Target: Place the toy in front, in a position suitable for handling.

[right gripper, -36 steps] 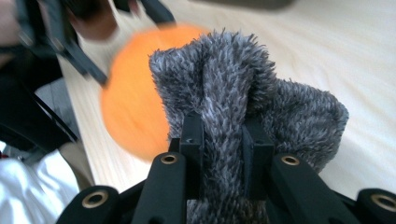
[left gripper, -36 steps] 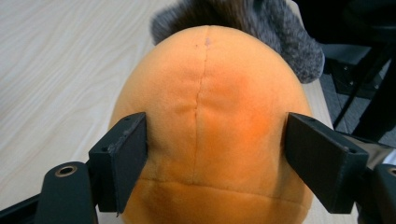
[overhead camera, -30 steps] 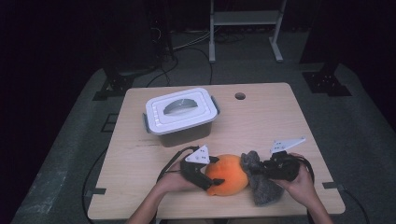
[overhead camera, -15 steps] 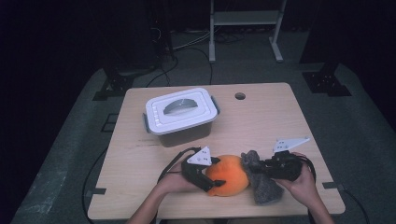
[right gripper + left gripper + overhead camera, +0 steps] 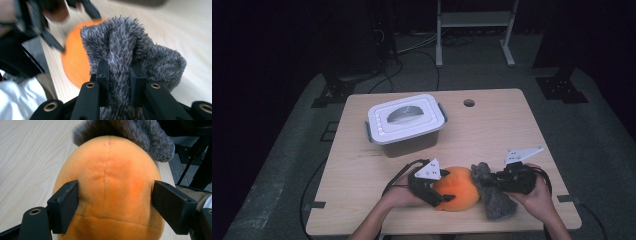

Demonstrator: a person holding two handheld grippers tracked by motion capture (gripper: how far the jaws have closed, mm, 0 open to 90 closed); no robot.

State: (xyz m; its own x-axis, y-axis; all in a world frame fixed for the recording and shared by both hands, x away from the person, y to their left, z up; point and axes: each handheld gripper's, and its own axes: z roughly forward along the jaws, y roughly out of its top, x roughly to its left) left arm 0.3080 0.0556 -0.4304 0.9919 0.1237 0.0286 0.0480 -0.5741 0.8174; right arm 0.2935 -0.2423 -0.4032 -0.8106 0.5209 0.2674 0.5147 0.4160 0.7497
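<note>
An orange plush ball [image 5: 459, 192] with a grey furry piece [image 5: 494, 200] at its right side lies near the table's front edge. My left gripper [image 5: 439, 192] is shut on the orange plush [image 5: 110, 182]; its two jaws press into the plush's sides, and the grey fur [image 5: 140, 135] shows beyond it. My right gripper [image 5: 489, 181] comes in from the right and is shut on the grey fur [image 5: 130, 47], which bunches up between its jaws [image 5: 119, 67]. In that view the orange plush [image 5: 75, 62] is blurred behind the fur.
A grey box with a white latched lid [image 5: 406, 122] stands at the back left of the wooden table [image 5: 492, 130]. A small round hole [image 5: 469, 103] sits near the far edge. Dark floor, cables and stand legs surround the table.
</note>
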